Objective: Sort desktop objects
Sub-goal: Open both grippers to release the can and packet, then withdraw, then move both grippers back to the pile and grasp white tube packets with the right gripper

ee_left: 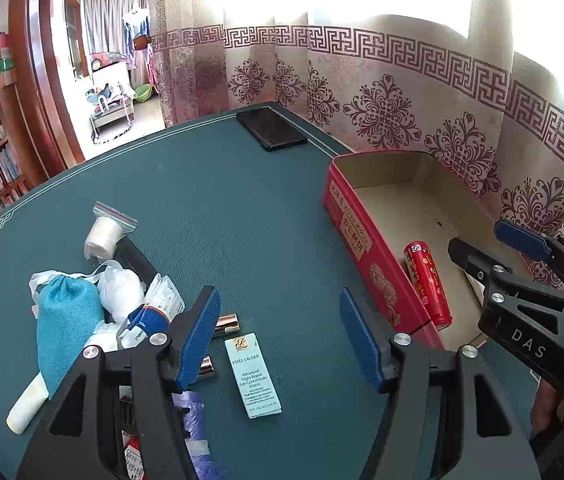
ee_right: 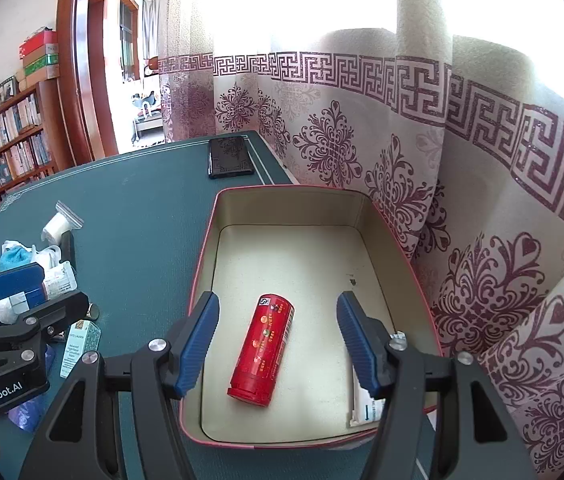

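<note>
A red tin box [ee_right: 202, 264] stands open on the green table mat, also seen in the left wrist view as the red tin box [ee_left: 356, 240]. A red cylinder [ee_right: 262, 354] lies on the tin's floor, and a white packet [ee_right: 364, 404] rests in its near right corner. My right gripper [ee_right: 278, 312] hangs open over the tin, its pads either side of the cylinder without touching it. My left gripper [ee_left: 280, 320] is open above the mat, over a pale green carton [ee_left: 253, 374]. A pile with a teal pouch [ee_left: 66, 328], white bags and gold tubes [ee_left: 228, 322] lies to its left.
A black phone [ee_left: 272, 128] lies at the far edge of the table. A patterned curtain [ee_right: 442, 160] hangs right behind the tin. A white roll in a zip bag [ee_left: 104, 232] and a cream tube [ee_left: 26, 404] lie by the pile. Bookshelves [ee_right: 6, 148] stand far left.
</note>
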`<control>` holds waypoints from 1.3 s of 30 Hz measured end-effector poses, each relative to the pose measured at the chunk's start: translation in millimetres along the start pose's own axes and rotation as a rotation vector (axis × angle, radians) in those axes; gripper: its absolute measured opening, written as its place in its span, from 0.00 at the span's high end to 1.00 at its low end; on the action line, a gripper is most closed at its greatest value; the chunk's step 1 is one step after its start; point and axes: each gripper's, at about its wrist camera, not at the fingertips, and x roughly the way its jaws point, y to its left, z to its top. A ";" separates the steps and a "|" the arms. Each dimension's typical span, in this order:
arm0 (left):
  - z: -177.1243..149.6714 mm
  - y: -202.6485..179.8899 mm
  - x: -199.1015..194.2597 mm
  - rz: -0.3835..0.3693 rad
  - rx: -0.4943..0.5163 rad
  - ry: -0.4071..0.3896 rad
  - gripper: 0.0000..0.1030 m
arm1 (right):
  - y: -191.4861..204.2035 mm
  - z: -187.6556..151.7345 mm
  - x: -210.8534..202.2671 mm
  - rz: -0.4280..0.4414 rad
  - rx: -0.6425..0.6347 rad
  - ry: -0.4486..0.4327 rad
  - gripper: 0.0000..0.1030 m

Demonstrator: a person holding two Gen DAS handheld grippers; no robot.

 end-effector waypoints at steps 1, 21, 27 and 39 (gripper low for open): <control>-1.2 2.6 -0.6 0.004 -0.003 0.002 0.36 | 2.6 -0.5 -0.2 0.005 -0.003 0.002 0.36; -27.3 66.0 -13.7 0.052 -0.118 0.016 0.36 | 61.6 -1.8 -4.1 0.073 -0.106 0.016 0.33; -32.0 85.6 -28.6 0.063 -0.158 -0.013 0.36 | 83.7 -3.0 0.9 0.110 -0.141 0.031 0.31; -60.2 136.3 -31.3 0.129 -0.259 0.020 0.36 | 121.5 -12.3 6.7 0.178 -0.185 0.079 0.28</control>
